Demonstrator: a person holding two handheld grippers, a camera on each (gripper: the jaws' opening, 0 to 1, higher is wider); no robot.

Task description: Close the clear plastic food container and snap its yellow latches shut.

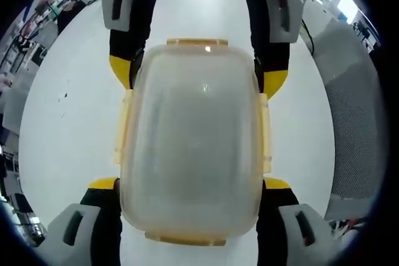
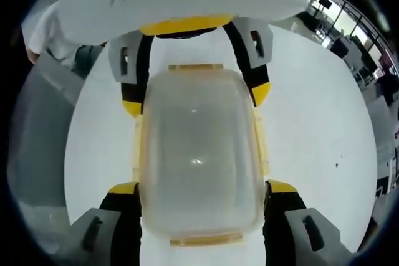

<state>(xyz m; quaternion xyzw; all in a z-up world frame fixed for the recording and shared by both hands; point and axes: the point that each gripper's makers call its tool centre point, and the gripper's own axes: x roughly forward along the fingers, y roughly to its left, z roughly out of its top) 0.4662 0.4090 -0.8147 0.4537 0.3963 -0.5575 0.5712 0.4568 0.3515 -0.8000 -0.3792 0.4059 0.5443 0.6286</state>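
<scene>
White table (image 1: 68, 129): both tongs flank the lidded container (image 1: 193, 141).

The clear plastic food container (image 1: 192, 141) sits lid-on and flat on the white table (image 1: 68, 129). Its frosted lid covers the whole top. Yellow latches (image 1: 266, 132) run along both long sides and both short ends (image 2: 206, 238).

- Food container (image 1: 190, 147): clear, frosted-looking plastic with pale yellow latches (image 1: 123, 129) along its edges.
- Left gripper (image 1: 190, 185): black jaws with bright yellow tips and grey outer shells.
- Right gripper (image 2: 202, 188): the same black, yellow and grey.
- Table (image 1: 68, 129): plain white with a few small dark specks.
</scene>
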